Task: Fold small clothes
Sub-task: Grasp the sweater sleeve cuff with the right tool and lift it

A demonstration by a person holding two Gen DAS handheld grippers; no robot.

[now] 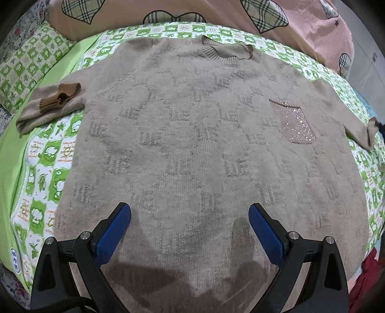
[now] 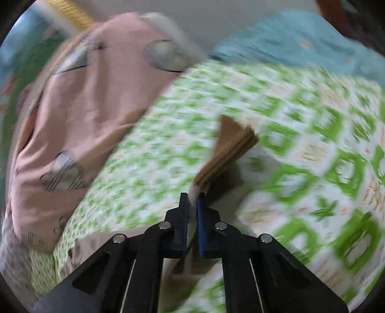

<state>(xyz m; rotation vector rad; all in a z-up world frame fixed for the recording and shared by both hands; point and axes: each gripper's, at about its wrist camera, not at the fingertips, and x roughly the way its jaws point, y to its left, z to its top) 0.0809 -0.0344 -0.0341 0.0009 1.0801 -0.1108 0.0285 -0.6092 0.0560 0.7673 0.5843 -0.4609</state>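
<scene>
Fingers (image 2: 184, 211) of the right gripper clamp the cuff (image 2: 228, 154); left fingers (image 1: 115, 231) spread over the soft, limp sweater (image 1: 192, 144), best pinched at edges.

Green-and-white patterned bedsheet (image 1: 43, 168), matching pillow (image 1: 28, 65), pink plaid-heart quilt (image 1: 168, 9)

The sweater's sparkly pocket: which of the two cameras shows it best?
The left wrist view. There the sweater lies spread flat on the bed and its sequined pocket is sharp and unobstructed. The right wrist view is motion-blurred and shows only a sleeve cuff pinched in the right gripper, no pocket.
</scene>
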